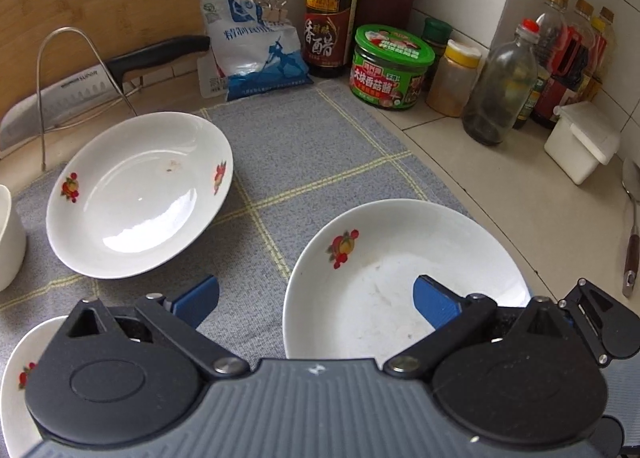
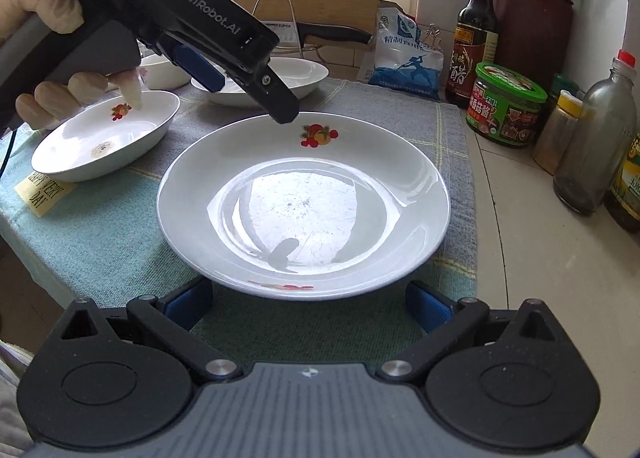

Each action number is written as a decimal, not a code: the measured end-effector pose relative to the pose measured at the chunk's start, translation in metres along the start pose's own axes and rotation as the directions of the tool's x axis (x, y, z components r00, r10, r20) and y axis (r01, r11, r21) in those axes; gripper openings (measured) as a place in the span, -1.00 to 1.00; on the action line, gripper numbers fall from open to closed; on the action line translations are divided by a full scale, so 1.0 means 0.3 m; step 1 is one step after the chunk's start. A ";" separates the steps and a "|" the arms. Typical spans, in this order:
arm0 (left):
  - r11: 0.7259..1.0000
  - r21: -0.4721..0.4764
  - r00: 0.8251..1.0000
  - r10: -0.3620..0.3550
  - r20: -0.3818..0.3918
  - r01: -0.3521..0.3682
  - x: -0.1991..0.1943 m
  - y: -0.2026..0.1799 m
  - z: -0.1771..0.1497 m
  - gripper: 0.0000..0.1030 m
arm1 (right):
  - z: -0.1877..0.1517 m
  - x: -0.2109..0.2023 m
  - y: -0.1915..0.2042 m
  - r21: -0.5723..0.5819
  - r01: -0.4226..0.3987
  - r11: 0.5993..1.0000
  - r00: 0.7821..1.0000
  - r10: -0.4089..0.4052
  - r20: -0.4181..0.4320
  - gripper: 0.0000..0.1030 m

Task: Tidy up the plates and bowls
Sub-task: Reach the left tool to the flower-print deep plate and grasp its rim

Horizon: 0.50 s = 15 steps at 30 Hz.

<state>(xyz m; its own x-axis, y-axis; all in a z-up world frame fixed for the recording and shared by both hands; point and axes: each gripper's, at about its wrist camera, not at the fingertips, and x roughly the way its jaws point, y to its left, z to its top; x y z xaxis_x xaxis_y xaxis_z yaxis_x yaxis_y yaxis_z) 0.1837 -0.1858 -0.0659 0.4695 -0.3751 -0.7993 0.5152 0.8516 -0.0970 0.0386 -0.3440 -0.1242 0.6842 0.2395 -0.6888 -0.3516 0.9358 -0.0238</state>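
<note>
Left hand-held gripper (image 1: 316,304): jaws wide, nothing between them, hovering over the gray mat (image 1: 304,161) on the counter (image 1: 500,177). One pad lies over the near plate (image 1: 404,278); the far plate (image 1: 138,193) sits toward the mat's back left edge.

Right hand-held gripper (image 2: 308,308): jaws wide, empty, just short of the near rim of the large plate (image 2: 304,201). Small dish (image 2: 106,137) at the mat's left edge. Sauce bottles and jars along the counter's back right edge.

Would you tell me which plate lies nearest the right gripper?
The large plate directly before the right gripper; the other dishes sit farther back, left.
</note>
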 end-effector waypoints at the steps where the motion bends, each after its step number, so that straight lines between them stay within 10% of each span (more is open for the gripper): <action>1: 1.000 0.008 1.000 -0.012 -0.008 0.012 0.008 0.003 0.002 0.99 | -0.001 -0.001 0.001 0.004 0.004 1.000 1.000 -0.004 0.005 1.00; 15: 0.958 0.210 0.973 -0.159 -0.165 0.192 0.152 -0.027 0.070 0.67 | 0.024 0.019 -0.004 0.001 0.005 1.000 1.000 -0.005 -0.017 1.00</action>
<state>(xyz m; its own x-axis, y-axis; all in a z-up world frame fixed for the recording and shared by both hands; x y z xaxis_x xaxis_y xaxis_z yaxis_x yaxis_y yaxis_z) 0.2161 -0.2174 -0.0890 0.2569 -0.4403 -0.8603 0.7351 0.6670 -0.1218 0.0475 -0.3419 -0.1230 0.6748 0.2307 -0.7010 -0.3478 0.9372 -0.0263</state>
